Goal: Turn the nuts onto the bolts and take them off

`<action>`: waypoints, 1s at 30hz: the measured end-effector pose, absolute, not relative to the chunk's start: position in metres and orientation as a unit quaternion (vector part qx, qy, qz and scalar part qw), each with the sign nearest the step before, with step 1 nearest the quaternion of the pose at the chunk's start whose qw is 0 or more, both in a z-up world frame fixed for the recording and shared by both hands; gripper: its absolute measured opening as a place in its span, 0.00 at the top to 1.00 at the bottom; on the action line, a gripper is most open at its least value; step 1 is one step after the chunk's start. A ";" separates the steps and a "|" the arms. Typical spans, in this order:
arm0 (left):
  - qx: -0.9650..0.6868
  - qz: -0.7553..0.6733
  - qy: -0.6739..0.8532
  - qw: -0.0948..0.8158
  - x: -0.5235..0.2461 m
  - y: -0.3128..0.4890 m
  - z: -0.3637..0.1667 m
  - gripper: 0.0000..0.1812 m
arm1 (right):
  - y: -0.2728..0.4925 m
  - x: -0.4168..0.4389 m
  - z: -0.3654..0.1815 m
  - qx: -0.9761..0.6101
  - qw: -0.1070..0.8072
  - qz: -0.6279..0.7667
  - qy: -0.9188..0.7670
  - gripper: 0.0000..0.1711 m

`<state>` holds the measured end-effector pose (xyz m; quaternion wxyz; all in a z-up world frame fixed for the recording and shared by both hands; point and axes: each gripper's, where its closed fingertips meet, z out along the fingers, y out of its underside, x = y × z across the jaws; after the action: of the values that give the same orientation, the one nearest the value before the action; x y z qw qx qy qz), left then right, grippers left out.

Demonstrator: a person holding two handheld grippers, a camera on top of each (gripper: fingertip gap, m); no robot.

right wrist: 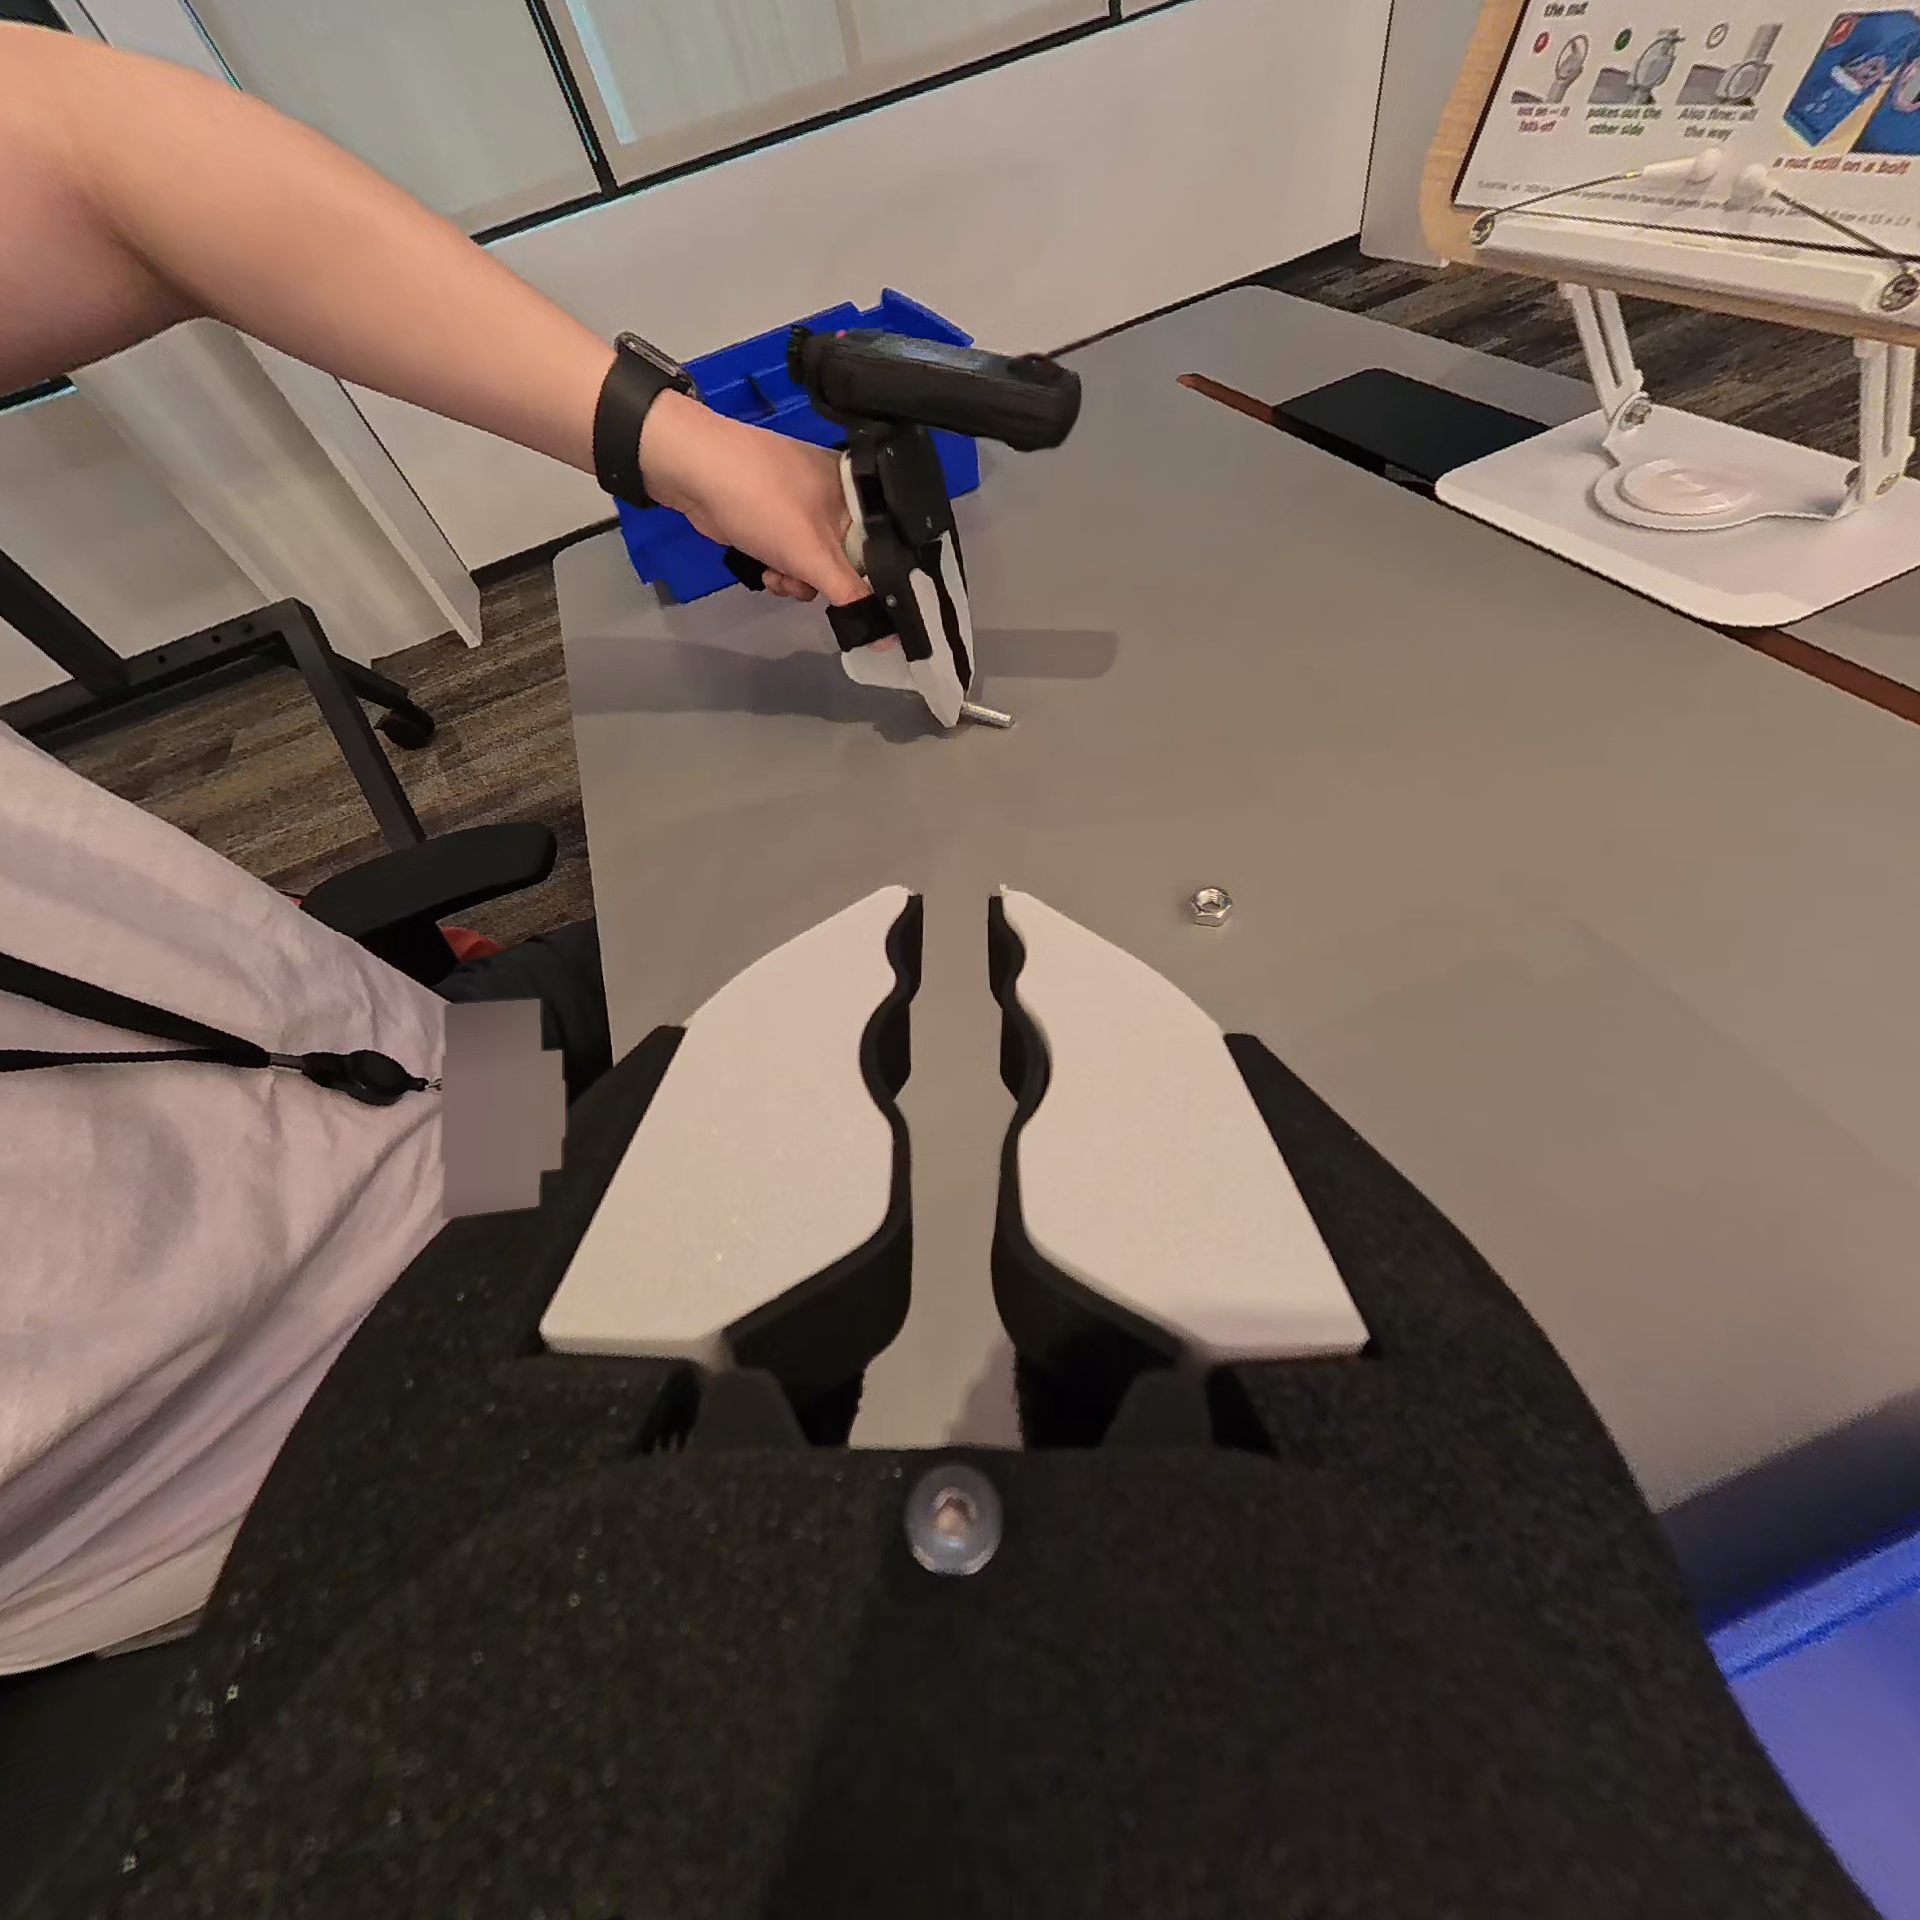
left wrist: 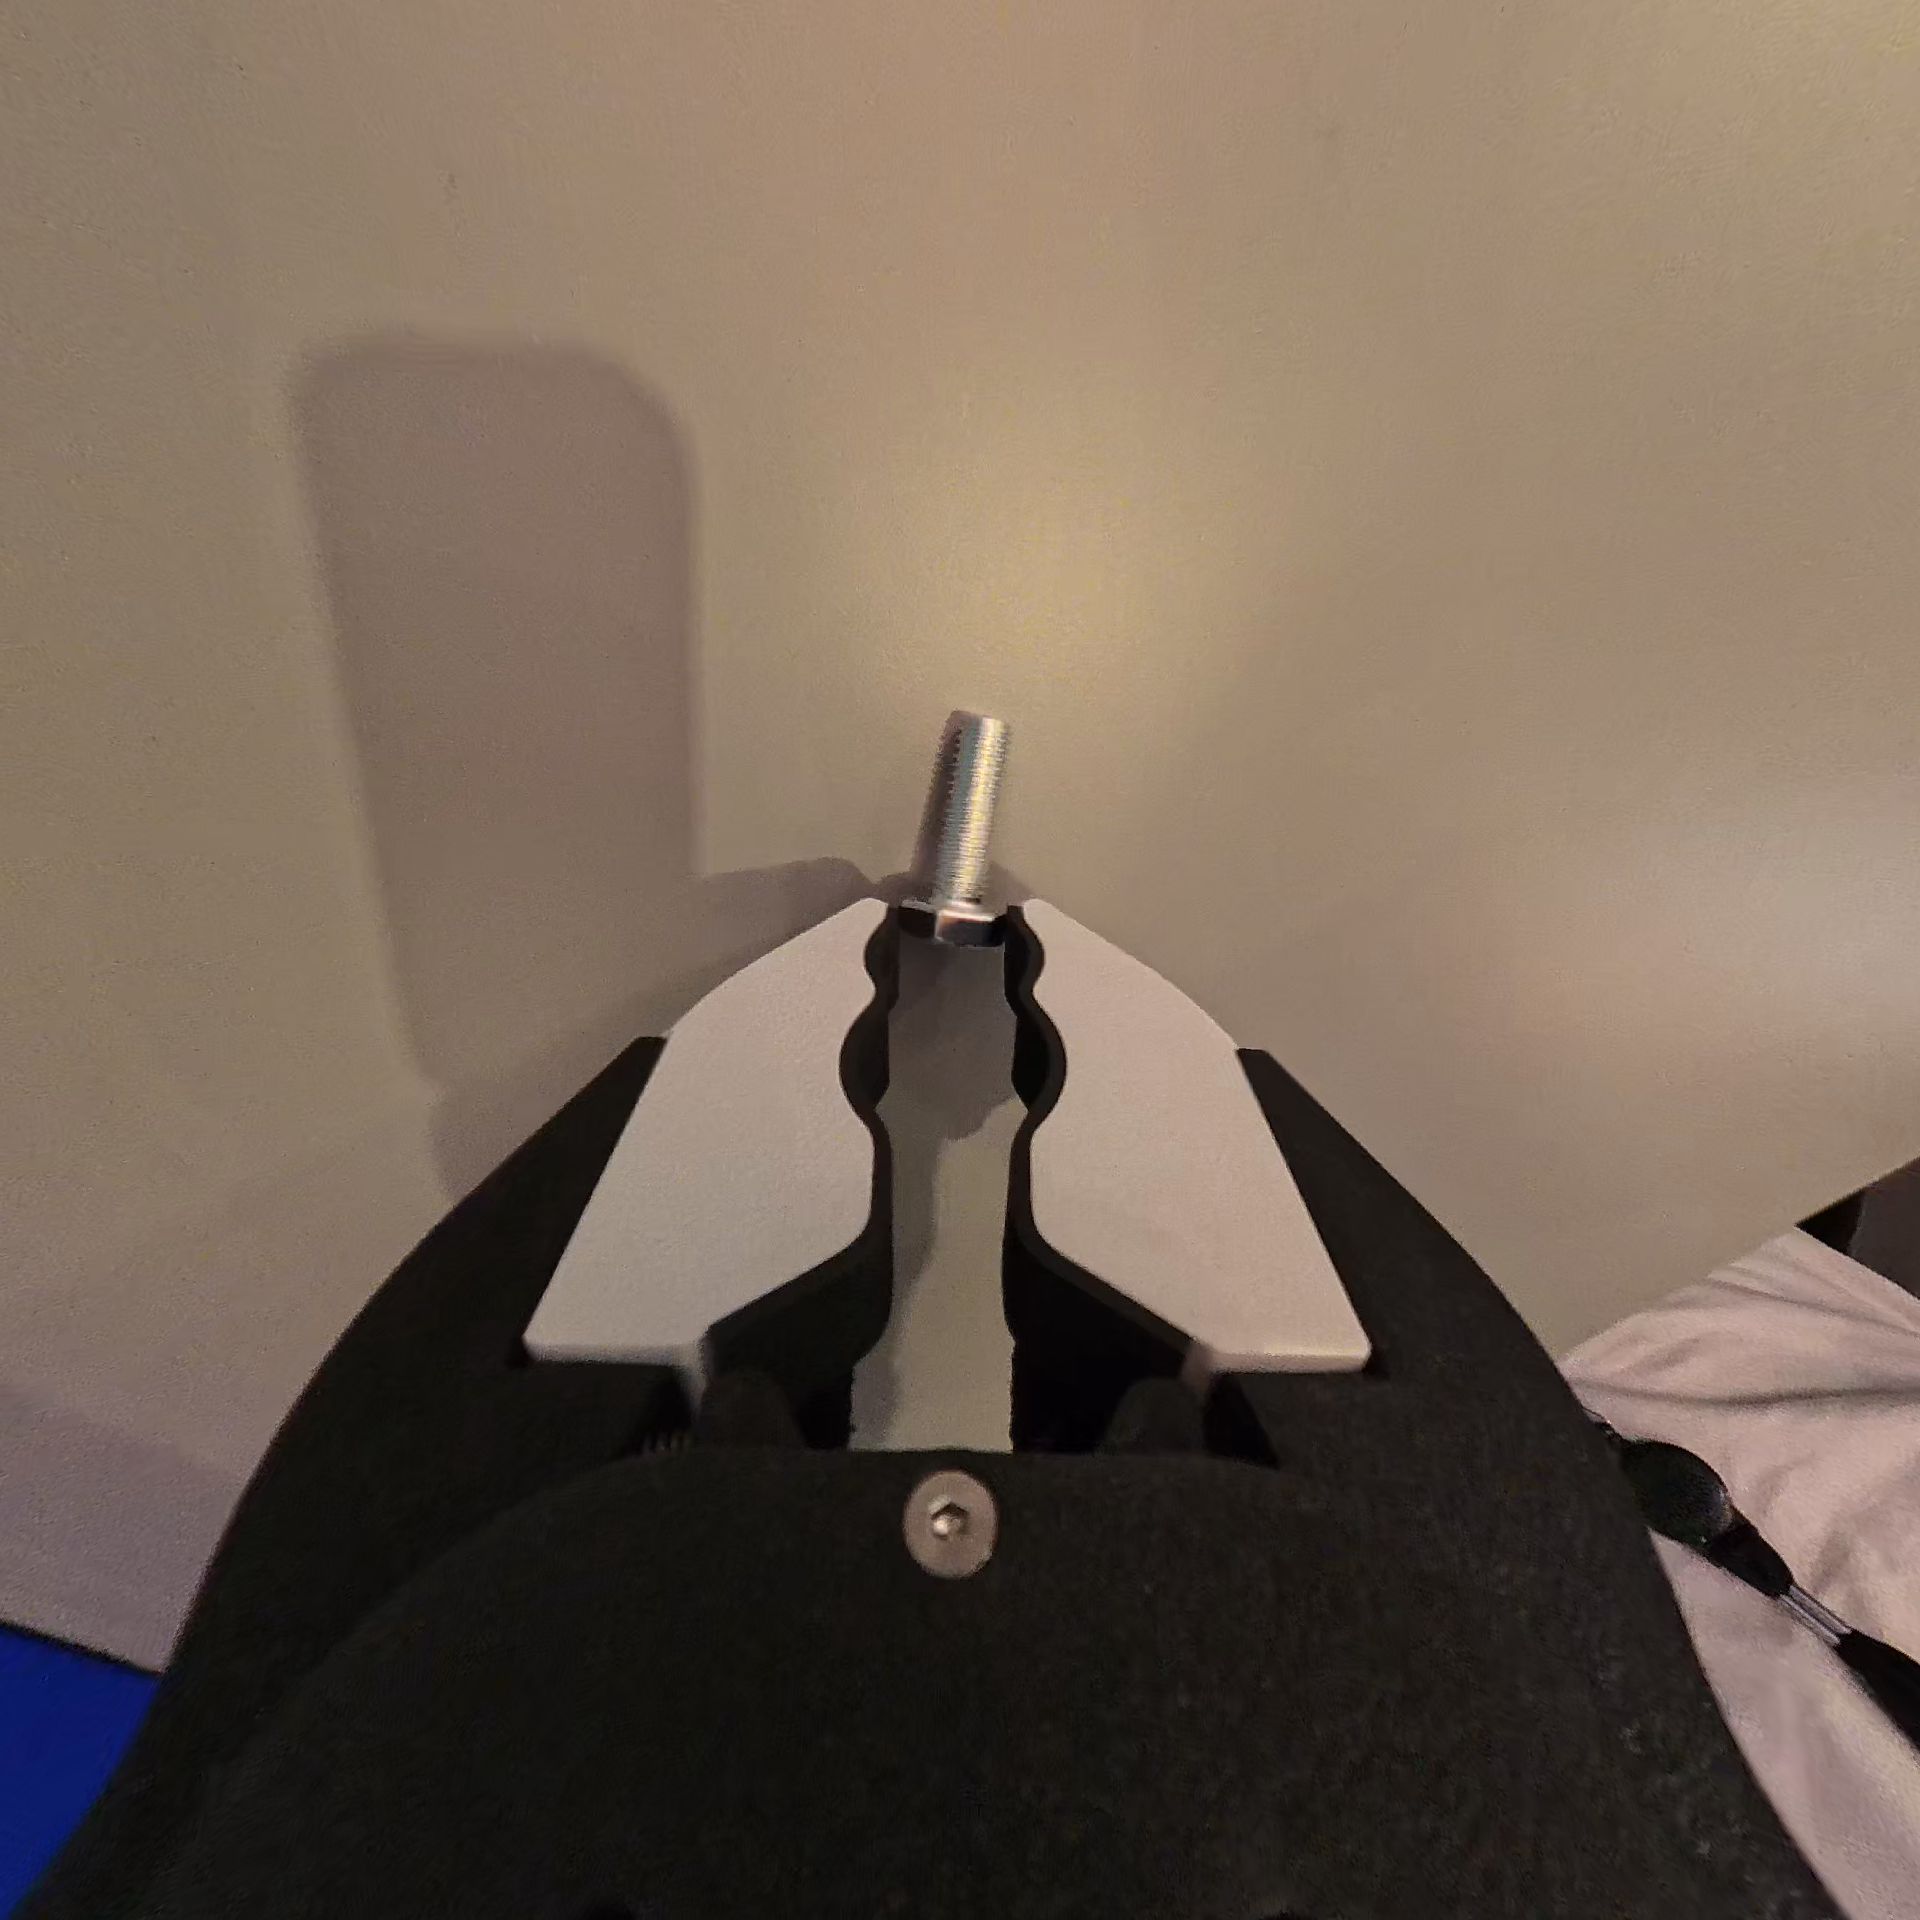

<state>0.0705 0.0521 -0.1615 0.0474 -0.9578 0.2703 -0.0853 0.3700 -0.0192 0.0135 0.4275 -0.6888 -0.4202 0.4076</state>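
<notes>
A silver threaded steel bolt [left wrist: 961,821] is pinched by its hex head at the left tool [left wrist: 951,920] tips, low over the grey desk [right wrist: 1455,831]. A small silver hex nut [right wrist: 1208,905] lies just beside the right tool [right wrist: 958,894], narrowly parted and empty. The shallow tip grip risks the bolt twisting loose.

Dim, warm light is tinting the left wrist view, a broad soft shadow is falling across the bench [left wrist: 1351,520]. The right wrist view is looking brighter, its edges bending with wide-angle distortion and blurring.
</notes>
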 end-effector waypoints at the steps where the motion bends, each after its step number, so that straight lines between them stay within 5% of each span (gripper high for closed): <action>1: -0.956 -0.090 0.272 0.059 0.070 0.053 -0.159 0.89 | -0.019 0.368 0.012 -0.688 0.427 0.410 -0.420 0.94; 9: -0.941 -0.144 0.284 0.115 0.075 0.050 -0.146 0.90 | -0.003 0.308 -0.008 -0.676 0.402 0.473 -0.398 0.94; 18: -0.920 -0.165 0.298 0.196 0.091 0.069 -0.096 0.90 | 0.035 0.194 -0.052 -0.703 0.330 0.603 -0.181 0.94; 30: -0.869 -0.168 0.343 0.315 0.122 0.088 -0.002 0.90 | 0.088 0.140 -0.005 -0.615 0.351 0.706 0.007 0.88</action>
<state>0.1222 0.0876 -0.0023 0.3151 -0.8688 0.3430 -0.1680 0.1402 0.0876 -0.0046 0.3510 -0.6145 0.0070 0.7065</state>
